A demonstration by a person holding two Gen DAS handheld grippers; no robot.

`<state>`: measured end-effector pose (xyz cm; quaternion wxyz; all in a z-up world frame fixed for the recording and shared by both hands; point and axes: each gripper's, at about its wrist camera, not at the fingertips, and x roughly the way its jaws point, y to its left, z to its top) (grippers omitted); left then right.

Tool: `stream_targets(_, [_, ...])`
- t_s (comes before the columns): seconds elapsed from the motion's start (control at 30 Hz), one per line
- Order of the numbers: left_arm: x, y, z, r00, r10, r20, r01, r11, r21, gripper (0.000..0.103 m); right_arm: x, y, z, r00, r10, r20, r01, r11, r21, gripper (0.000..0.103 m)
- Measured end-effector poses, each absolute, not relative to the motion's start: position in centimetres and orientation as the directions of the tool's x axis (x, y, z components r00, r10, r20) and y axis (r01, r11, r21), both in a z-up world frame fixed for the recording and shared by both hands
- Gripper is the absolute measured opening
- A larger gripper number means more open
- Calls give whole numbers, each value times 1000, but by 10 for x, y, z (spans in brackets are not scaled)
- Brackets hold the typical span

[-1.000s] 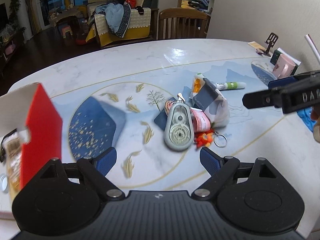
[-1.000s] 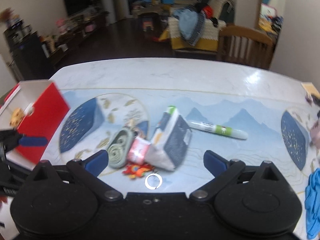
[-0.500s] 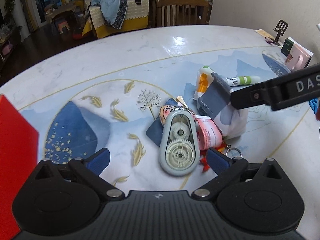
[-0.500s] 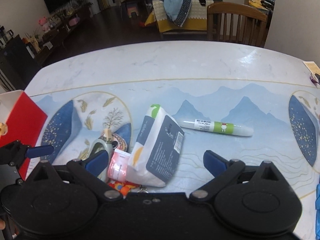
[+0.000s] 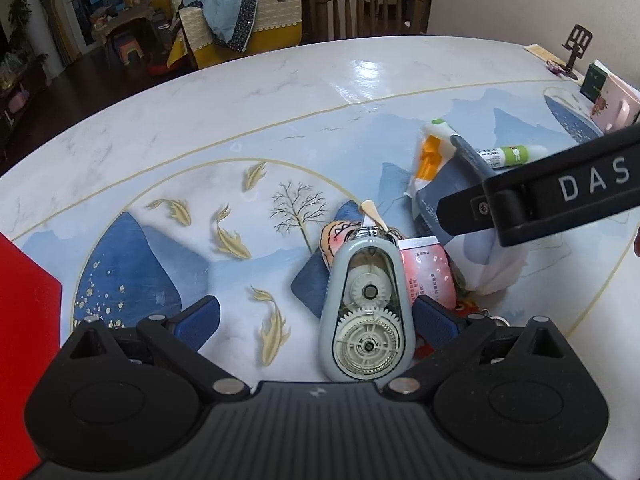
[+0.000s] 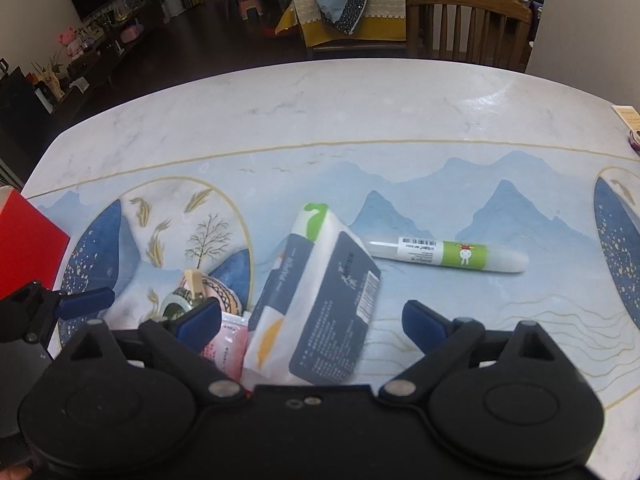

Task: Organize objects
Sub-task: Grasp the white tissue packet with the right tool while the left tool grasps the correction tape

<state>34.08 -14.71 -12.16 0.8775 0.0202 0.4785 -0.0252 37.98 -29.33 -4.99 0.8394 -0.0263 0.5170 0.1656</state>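
A pile lies mid-table: a grey correction-tape dispenser [image 5: 366,316], a pink packet [image 5: 428,276], a round patterned pouch [image 5: 340,236] and a white-and-navy tissue pack [image 5: 452,208]. My left gripper [image 5: 316,318] is open, low over the table, with the dispenser between its fingers near the right one. My right gripper [image 6: 312,320] is open, its fingers either side of the tissue pack [image 6: 320,300]. A white-and-green glue pen [image 6: 448,256] lies just beyond, to the right.
A red box [image 6: 24,252] stands at the table's left edge. Pink and dark boxes [image 5: 608,96] and a black stand [image 5: 576,48] sit at the far right by the wall. A wooden chair [image 6: 468,20] is behind the table.
Both grippers have moved forward and down toward the pile. The dispenser now sits between the left fingers, and the tissue pack between the right fingers. The red box has slid to the frames' left edges.
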Motion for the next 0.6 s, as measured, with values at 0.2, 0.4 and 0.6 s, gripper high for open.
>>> stream_targets(0.2, [343, -149, -129, 535, -9, -845, 79, 996, 39, 103, 388, -293, -61, 398, 223, -890, -284, 952, 112, 95])
stream_targets(0.4, [340, -149, -131, 557, -21, -831, 87, 996, 33, 102, 390, -295, -70, 385, 209, -899, -265, 958, 110, 83])
stream_targets(0.6, [338, -149, -132, 555, -67, -829, 107, 994, -9, 75, 390, -298, -72, 381, 224, -897, -243, 960, 137, 68])
